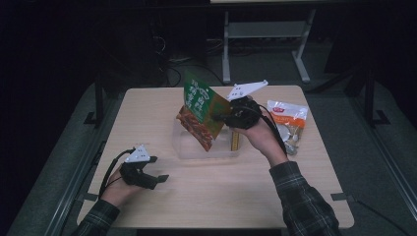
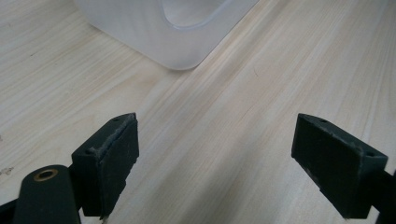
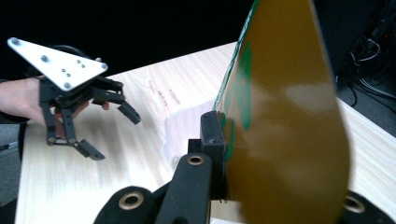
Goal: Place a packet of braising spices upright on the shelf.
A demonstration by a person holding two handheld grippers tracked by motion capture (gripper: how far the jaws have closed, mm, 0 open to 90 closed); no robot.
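Note:
A green and orange snack bag (image 1: pixel 199 110) hangs tilted over a clear plastic bin (image 1: pixel 183 147) at the table's middle, with my right gripper (image 1: pixel 220 118) shut on the bag's right edge. In the right gripper view the bag (image 3: pixel 285 116) is pinched between the jaws of my right gripper (image 3: pixel 224 140), and the bin (image 3: pixel 184 128) lies beyond it. My left gripper (image 1: pixel 160 168) rests low at the front left of the table, open and holding nothing. In its own view my left gripper (image 2: pixel 217 121) stands wide over bare wood, a corner of the bin (image 2: pixel 163 32) ahead. It appears as well, as my left gripper (image 3: pixel 114 134), in the right gripper view.
A second snack bag (image 1: pixel 287 120), orange and white, lies flat on the table to the right of the bin. A thin yellow item (image 1: pixel 235 140) stands inside the bin's right end. The table (image 1: pixel 221 196) is light wood; dark floor and a metal stand lie beyond its far edge.

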